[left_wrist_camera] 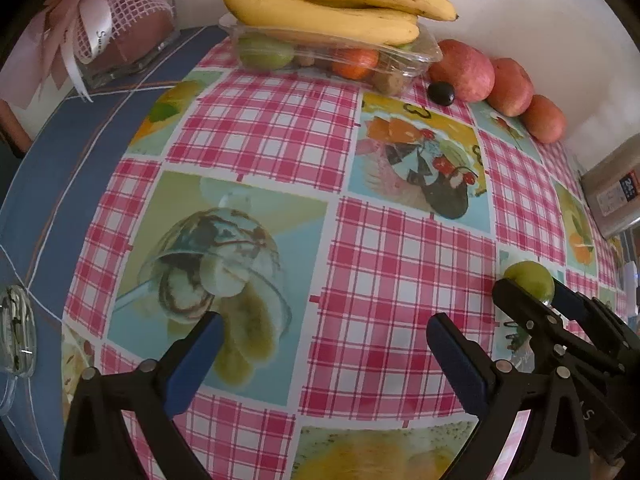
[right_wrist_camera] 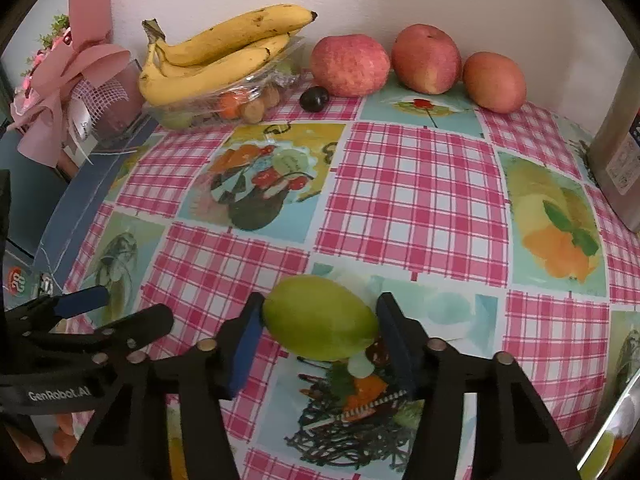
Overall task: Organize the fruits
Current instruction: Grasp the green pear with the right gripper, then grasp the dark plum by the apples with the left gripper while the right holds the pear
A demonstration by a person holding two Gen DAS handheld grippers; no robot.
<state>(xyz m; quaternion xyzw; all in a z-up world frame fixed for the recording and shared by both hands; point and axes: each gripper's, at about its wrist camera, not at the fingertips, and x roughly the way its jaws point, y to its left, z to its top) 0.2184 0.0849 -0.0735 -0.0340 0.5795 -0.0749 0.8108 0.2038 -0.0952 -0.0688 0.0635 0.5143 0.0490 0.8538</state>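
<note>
My right gripper (right_wrist_camera: 320, 320) is shut on a green fruit (right_wrist_camera: 320, 318) just above the checked tablecloth; the fruit shows in the left wrist view (left_wrist_camera: 530, 282) between the right gripper's fingers. My left gripper (left_wrist_camera: 324, 344) is open and empty over the cloth, to the left of the right one. At the back, a banana bunch (right_wrist_camera: 216, 60) lies on a clear plastic box (right_wrist_camera: 224, 104) of mixed fruit. Three red apples (right_wrist_camera: 350, 66) stand in a row along the wall, with a dark plum (right_wrist_camera: 315, 99) in front of them.
A pink wrapped gift bouquet (right_wrist_camera: 80, 92) stands at the back left on a blue cloth (left_wrist_camera: 60, 200). A metal container (right_wrist_camera: 620, 148) stands at the right edge. A clear plastic item (left_wrist_camera: 16, 332) lies at the far left.
</note>
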